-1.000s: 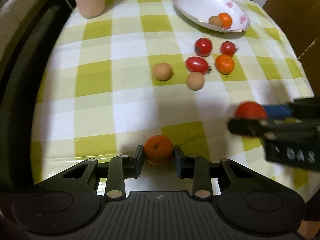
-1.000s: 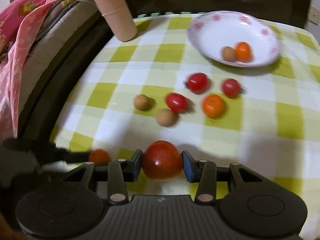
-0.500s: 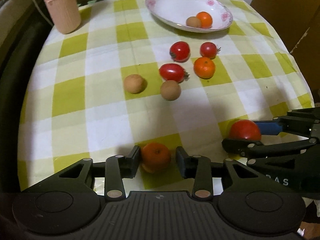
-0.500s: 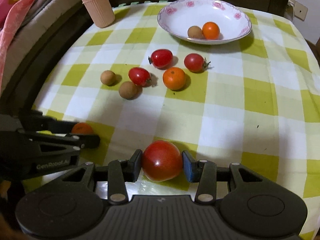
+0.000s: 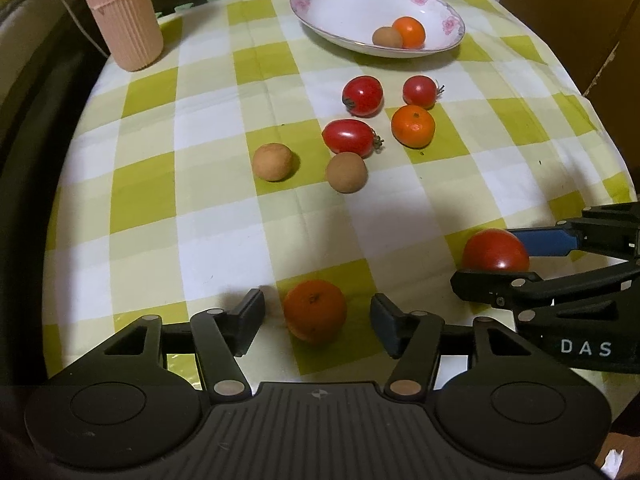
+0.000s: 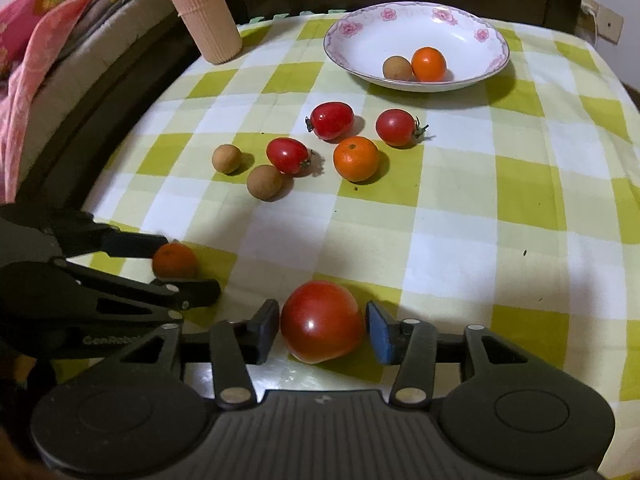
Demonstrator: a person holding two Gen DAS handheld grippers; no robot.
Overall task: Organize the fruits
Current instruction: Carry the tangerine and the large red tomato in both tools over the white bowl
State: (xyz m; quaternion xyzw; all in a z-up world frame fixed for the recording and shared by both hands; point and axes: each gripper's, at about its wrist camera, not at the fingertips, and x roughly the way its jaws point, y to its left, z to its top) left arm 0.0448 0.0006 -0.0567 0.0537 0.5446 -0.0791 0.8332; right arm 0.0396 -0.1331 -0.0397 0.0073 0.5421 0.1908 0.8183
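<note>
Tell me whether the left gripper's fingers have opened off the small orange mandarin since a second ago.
Yes. The left gripper fingers have spread apart; gaps now show either side of the small orange mandarin, resting on the checked tablecloth.

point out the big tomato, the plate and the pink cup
big tomato (image 6: 322,322), right wrist view, middle of its front.
plate (image 6: 360,46), right wrist view, bare white inside.
pink cup (image 5: 120,12), left wrist view, ribbed side.

1. The checked cloth (image 5: 208,184) over the worktop looks matt, woven and lightly creased.
2. The plate (image 6: 360,46) is glossy white ceramic.
3. The big tomato (image 6: 322,322) has smooth, shiny skin.
4. The mandarin (image 5: 315,311) is dimpled and dull.
5. The pink cup (image 5: 120,12) is ribbed and matt.
6. The left gripper (image 5: 316,320) is matt black plastic.
</note>
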